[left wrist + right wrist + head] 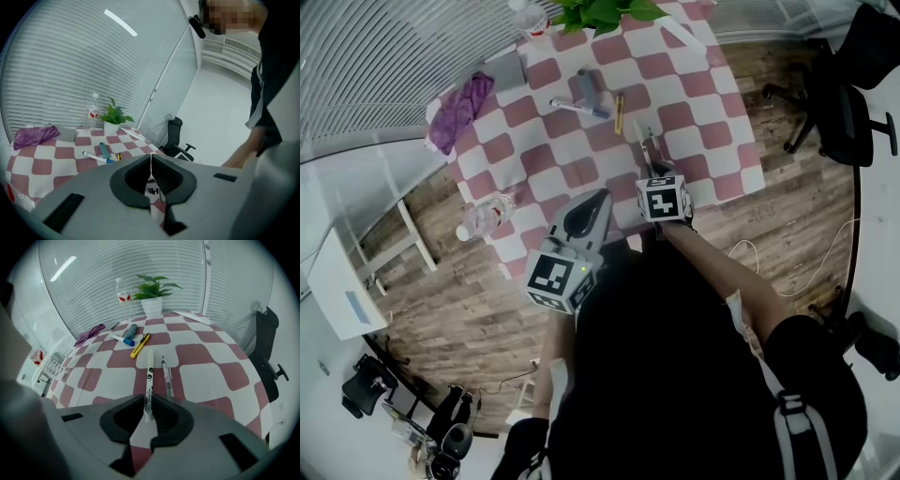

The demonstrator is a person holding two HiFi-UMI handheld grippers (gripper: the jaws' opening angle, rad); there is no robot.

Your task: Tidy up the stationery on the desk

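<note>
A: Your right tool (149,399) points steeply down at the tabletop (206,376), and the white pen (149,373) runs straight out from between its jaws. The jaws look parted a little wider than the barrel. I read the pen as lying loose in the gap rather than pinched, with its far end on the checked cloth.

B: Agreed. Notice where it lies: just beside the clear pen (167,376) and almost parallel to it. That looks like the reason for the spot. You seem to be gathering the pens into one row near your edge.

A: Your left tool (151,157) is clenched on nothing, pads together, and hangs by the near edge of the tabletop. That place makes sense: it is out of the right tool's way and faces the things not yet gathered.

B: Those are the group farther in: the yellow pen (140,345), the blue-capped marker (121,339) and the grey-blue tube (131,330) close against the marker. The purple cloth (89,335), the bottle (123,298) and the potted plant (153,301) sit at the far side and are not stationery.

A: So I'd judge the tidying to be at an early stage. When you draw the right tool off, go straight back along the pen so that a jaw does not drag it out of line.
</note>
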